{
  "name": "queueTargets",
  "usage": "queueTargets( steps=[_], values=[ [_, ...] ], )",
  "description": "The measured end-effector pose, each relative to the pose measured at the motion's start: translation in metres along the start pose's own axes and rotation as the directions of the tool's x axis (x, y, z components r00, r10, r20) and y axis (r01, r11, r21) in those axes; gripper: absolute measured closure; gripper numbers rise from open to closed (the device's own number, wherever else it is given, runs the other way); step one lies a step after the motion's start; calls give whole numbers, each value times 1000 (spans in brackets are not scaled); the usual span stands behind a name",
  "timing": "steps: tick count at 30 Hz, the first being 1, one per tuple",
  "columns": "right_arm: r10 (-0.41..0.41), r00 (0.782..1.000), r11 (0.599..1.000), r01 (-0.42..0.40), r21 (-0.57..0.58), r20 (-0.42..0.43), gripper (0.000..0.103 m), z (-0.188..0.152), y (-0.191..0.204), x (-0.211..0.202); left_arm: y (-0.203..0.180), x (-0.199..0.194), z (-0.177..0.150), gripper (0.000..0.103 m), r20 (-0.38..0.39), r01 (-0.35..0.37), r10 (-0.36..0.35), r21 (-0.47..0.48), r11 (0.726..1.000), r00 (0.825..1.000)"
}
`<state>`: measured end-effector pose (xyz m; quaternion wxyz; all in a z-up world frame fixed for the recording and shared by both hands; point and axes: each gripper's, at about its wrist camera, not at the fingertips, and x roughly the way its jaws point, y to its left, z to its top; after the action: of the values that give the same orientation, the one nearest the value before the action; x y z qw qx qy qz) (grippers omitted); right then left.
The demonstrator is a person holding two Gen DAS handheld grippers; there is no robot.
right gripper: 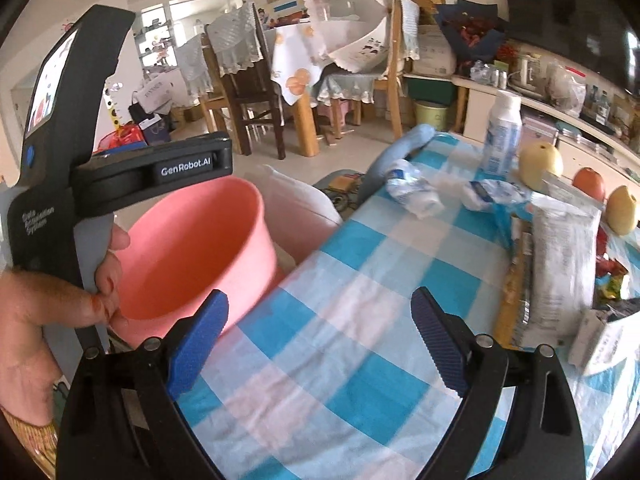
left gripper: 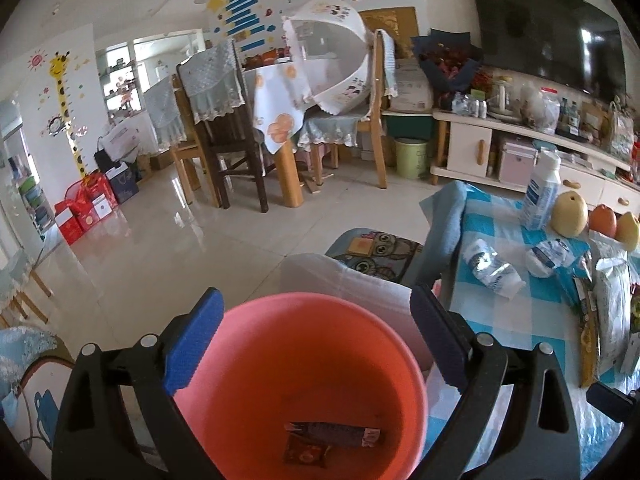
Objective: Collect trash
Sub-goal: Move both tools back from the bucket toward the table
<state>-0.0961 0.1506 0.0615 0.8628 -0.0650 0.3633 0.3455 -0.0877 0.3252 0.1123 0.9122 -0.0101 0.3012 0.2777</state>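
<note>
A pink plastic bin (left gripper: pixel 304 360) sits beside the table, below my left gripper (left gripper: pixel 316 340), which is open above its mouth. Two dark snack wrappers (left gripper: pixel 332 436) lie at its bottom. The bin also shows in the right wrist view (right gripper: pixel 192 240), with the left gripper's body above it. My right gripper (right gripper: pixel 320 336) is open and empty over the blue-checked tablecloth (right gripper: pixel 340 320). Two crumpled white-blue wrappers (right gripper: pixel 412 188) (right gripper: pixel 488 192) lie further along the table; they also show in the left wrist view (left gripper: pixel 494 268).
A white bottle (right gripper: pixel 502 136), pears (right gripper: pixel 540 160) and an orange (right gripper: pixel 588 182) stand at the table's far side. Flat packets (right gripper: pixel 560 264) and a small box (right gripper: pixel 600 340) lie at right. A white bag (right gripper: pixel 296 208) and owl-print stool (left gripper: pixel 380 248) stand beyond the bin.
</note>
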Motion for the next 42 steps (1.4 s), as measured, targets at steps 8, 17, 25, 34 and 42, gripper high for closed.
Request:
queueTargets(
  steps=[8, 17, 25, 34, 42],
  values=[
    [-33, 999, 999, 33, 38, -12, 11, -17, -24, -16, -33, -2, 0, 8, -14, 39, -38, 57, 998, 999],
    [-68, 997, 993, 70, 91, -26, 8, -35, -55, -32, -71, -7, -1, 8, -23, 72, -70, 120, 990, 997],
    [-91, 996, 984, 92, 154, -15, 8, -43, -85, -47, -107, -11, -4, 8, -23, 88, -85, 192, 978, 996],
    [-107, 994, 975, 108, 193, -16, 8, -55, -115, -57, -141, -15, -7, 8, -16, 84, -82, 259, 962, 996],
    [-126, 992, 968, 123, 221, 0, 8, -59, -140, -76, -165, -16, -11, 8, -16, 83, -82, 300, 950, 997]
  ],
)
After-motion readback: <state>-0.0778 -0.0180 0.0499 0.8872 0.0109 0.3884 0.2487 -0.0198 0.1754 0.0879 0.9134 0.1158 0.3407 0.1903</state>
